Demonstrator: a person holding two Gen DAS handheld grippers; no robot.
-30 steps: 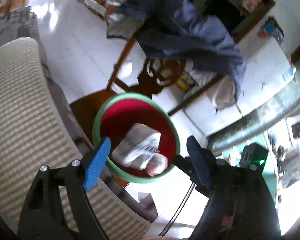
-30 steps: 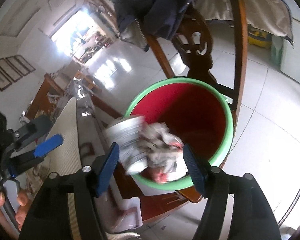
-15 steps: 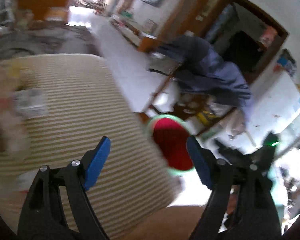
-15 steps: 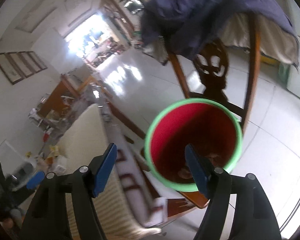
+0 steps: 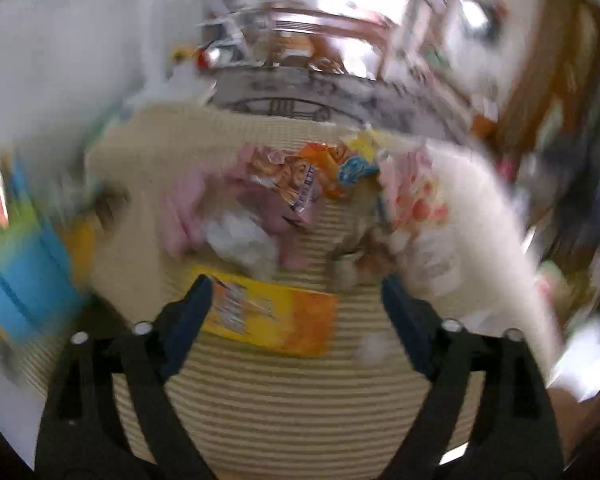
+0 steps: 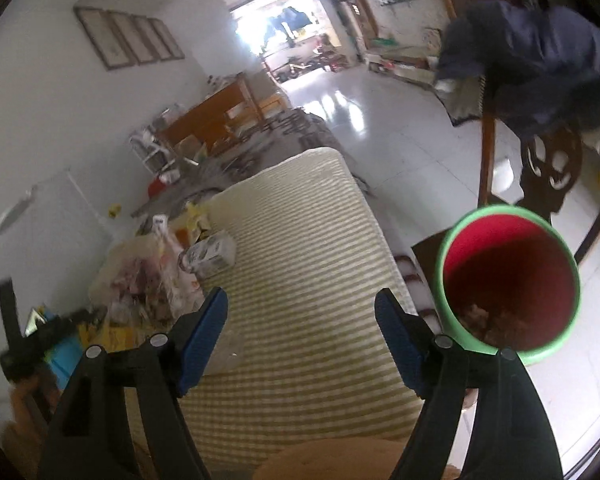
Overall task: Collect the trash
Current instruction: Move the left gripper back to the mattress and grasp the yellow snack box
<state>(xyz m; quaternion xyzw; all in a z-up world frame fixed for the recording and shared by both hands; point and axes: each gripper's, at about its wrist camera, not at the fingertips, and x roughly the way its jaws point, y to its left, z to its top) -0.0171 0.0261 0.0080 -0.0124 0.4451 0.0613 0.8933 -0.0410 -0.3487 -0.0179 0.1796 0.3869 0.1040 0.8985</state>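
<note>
Both grippers are empty right now. The left gripper (image 5: pixel 296 304) hangs over the striped tabletop (image 6: pixel 300 264), its jaws opening wide with nothing between them, and just ahead lies an orange-yellow packet (image 5: pixel 268 316) flat on the stripes. Beyond it sits the heap of wrappers (image 5: pixel 300 204) — pink, orange and white pieces, blurred in the left wrist view, so the individual items are hard to tell apart.

The right gripper (image 6: pixel 300 320) also has its jaws opening and bare, pointing down at clear striped surface. Off to its right stands the bin (image 6: pixel 508 280), red inside with a green rim, beside the tabletop's edge — a little crumpled trash already shows at its bottom.

So the job looks only partly done. Some trash is in the bin, but a milk-style carton (image 6: pixel 210 254) and a bulging bag of wrappers (image 6: pixel 140 280) lie at the tabletop's far side, well apart from the bin. Plenty left to carry over.
</note>
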